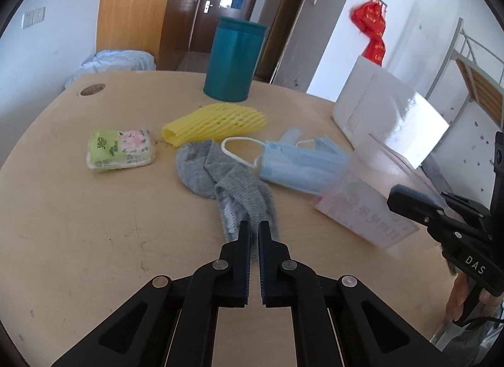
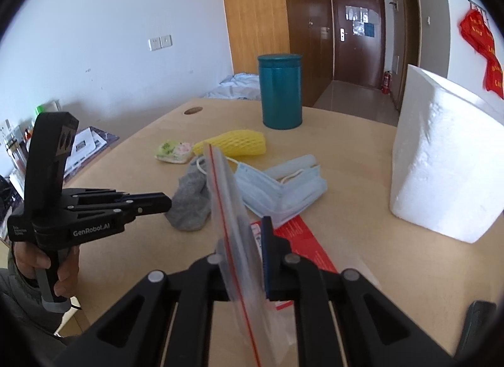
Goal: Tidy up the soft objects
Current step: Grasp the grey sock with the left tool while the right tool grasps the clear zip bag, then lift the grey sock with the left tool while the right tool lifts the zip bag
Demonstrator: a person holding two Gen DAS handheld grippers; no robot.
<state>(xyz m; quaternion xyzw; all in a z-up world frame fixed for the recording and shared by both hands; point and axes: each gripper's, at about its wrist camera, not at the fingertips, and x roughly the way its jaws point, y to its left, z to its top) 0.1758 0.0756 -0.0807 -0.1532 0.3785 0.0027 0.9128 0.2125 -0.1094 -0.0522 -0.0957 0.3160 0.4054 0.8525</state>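
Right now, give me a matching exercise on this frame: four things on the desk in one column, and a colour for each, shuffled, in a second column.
Things:
1. foam fruit net
2. sock
3. canister
4. face mask

Colours:
A. grey
B. light blue
C. yellow
D. teal

Pairs: 1-C, 2-A, 3-D, 4-B
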